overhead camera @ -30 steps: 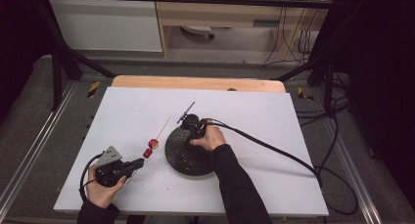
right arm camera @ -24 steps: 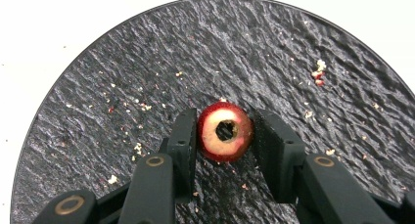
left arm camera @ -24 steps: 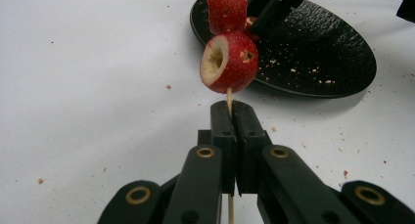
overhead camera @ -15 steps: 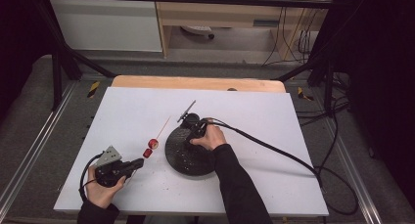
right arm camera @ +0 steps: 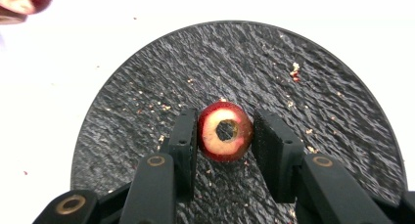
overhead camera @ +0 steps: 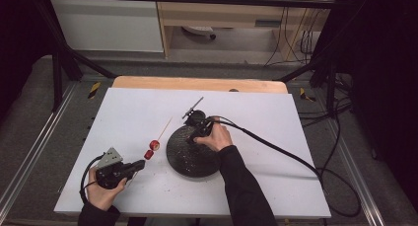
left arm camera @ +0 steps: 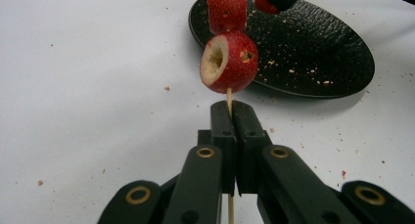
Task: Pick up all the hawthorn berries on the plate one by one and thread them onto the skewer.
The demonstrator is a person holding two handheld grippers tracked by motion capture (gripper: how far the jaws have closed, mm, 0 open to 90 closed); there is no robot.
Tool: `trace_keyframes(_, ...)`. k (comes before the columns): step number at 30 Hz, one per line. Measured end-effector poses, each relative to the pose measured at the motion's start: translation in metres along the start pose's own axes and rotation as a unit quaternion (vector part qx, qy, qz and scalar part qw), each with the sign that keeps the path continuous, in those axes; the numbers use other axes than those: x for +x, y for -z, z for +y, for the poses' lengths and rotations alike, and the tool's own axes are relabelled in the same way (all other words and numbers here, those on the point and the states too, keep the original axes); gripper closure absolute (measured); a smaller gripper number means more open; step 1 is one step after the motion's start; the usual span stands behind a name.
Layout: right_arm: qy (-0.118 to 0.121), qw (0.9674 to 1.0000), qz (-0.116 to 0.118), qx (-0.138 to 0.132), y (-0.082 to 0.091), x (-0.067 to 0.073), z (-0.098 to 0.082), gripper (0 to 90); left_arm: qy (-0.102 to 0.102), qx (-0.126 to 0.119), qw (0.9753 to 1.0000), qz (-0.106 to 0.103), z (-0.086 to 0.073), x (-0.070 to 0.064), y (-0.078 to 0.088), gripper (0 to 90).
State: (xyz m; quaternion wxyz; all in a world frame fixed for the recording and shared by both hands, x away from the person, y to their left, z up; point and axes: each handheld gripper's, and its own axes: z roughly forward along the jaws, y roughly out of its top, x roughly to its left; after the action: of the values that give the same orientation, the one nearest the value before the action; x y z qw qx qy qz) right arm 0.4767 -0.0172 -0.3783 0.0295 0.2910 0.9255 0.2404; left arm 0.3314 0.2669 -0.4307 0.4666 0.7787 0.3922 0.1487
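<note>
Left hand-held gripper [left arm camera: 230,109] was clenched on the skewer [left arm camera: 228,96], stick running straight out ahead, two fruits [left arm camera: 229,61] threaded. Right hand-held gripper [right arm camera: 225,131] grasped a cored fruit [right arm camera: 225,131] above the plate [right arm camera: 342,111]; skewer tip lay nearer it.

A white table [overhead camera: 276,137] is seen carrying a black plate [overhead camera: 187,154]. The left gripper [overhead camera: 140,164] is held low at the left, beside two red fruit pieces [overhead camera: 152,150] threaded on a thin skewer [overhead camera: 165,127]. The right gripper [overhead camera: 197,118] is held above the plate's far edge.
</note>
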Motion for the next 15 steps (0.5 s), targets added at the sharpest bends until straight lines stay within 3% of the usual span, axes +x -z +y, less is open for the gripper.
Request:
trace_keyframes(6, -0.010, 0.9998, 0.000, -0.017, 0.013, 0.000, -0.007, 63.5, -0.002, 0.001, 1.0000, -0.001, 0.000, -0.002, -0.001, 88.1)
trace_keyframes(15, -0.043, 0.9978, 0.000, -0.050, 0.023, -0.003, -0.029, 63.5, -0.006, 0.003, 1.0000, -0.001, 0.000, -0.004, -0.002, 88.1)
